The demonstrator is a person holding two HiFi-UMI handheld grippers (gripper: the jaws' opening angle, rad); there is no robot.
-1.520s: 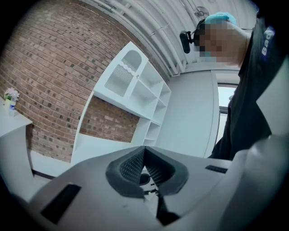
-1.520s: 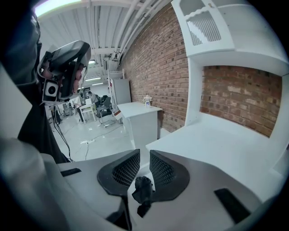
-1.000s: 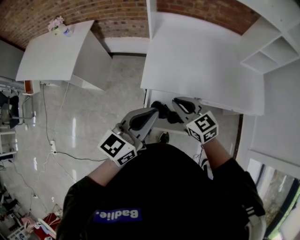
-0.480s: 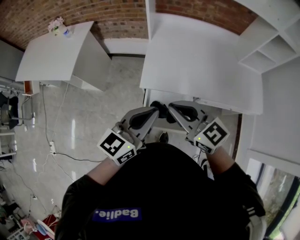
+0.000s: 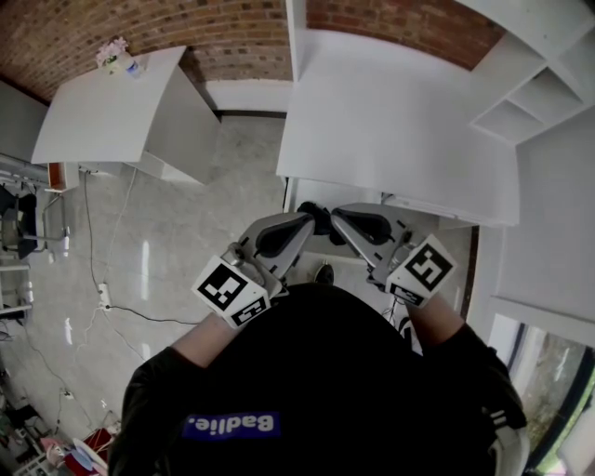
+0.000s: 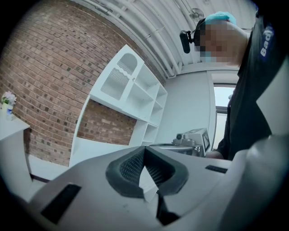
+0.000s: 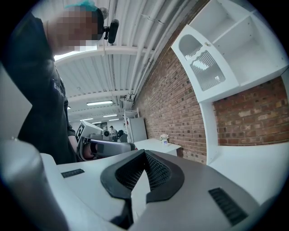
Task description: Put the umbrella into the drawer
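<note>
No umbrella shows in any view, and I cannot make out a drawer. In the head view both grippers are held close to the person's chest, at the front edge of the white desk [image 5: 400, 121]. My left gripper [image 5: 310, 218] points up and to the right; its jaws are shut with nothing between them [image 6: 144, 151]. My right gripper [image 5: 338, 216] points up and to the left, shut and empty as well [image 7: 144, 155]. The two tips nearly meet. Each gripper view shows the other gripper beside it: the right gripper [image 6: 192, 140] and the left gripper [image 7: 106, 145].
A white shelf unit [image 5: 535, 98] stands on the desk at the right. A second white table [image 5: 112, 107] with a small flower pot [image 5: 116, 51] stands at the left by the brick wall [image 5: 84, 28]. Cables and a power strip [image 5: 104, 293] lie on the tiled floor.
My right gripper has risen and levelled out; its marker cube swung outward to the right. The left gripper has stayed where it was.
</note>
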